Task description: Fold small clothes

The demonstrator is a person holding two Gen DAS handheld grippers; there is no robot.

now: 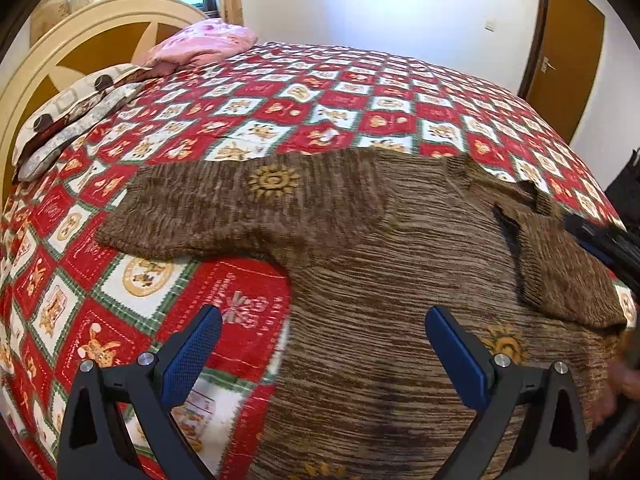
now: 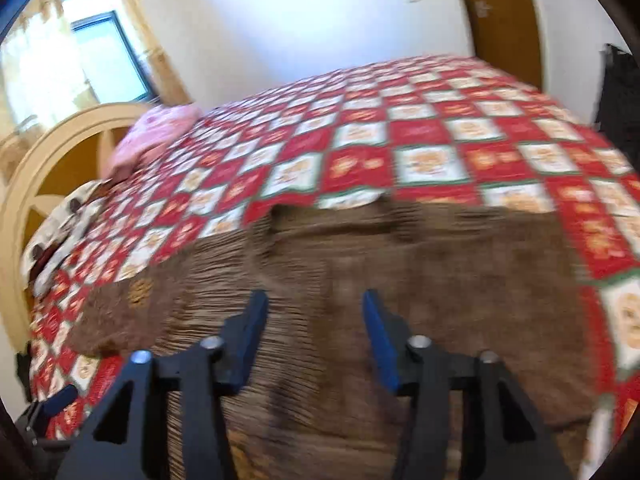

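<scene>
Jaws, left: we see the left gripper spread wide and holding nothing, poised above the sweater's left side edge, where knit meets quilt.
Jaws, right: the right gripper is parted more narrowly, also holding nothing, over the middle of the garment; this view is blurred.
Task item: we find the brown sweater lying flat on the bed quilt, near its front edge.
Long axis: the body runs from the front edge toward the far edge; the left sleeve sticks out sideways toward the headboard, while the right sleeve already lies folded over the body.
Nearer hand: we judge the left gripper closer to the outstretched sleeve, which lies ahead and left of its jaws.
Containers: none visible; pillows rest at the headboard corner.
</scene>
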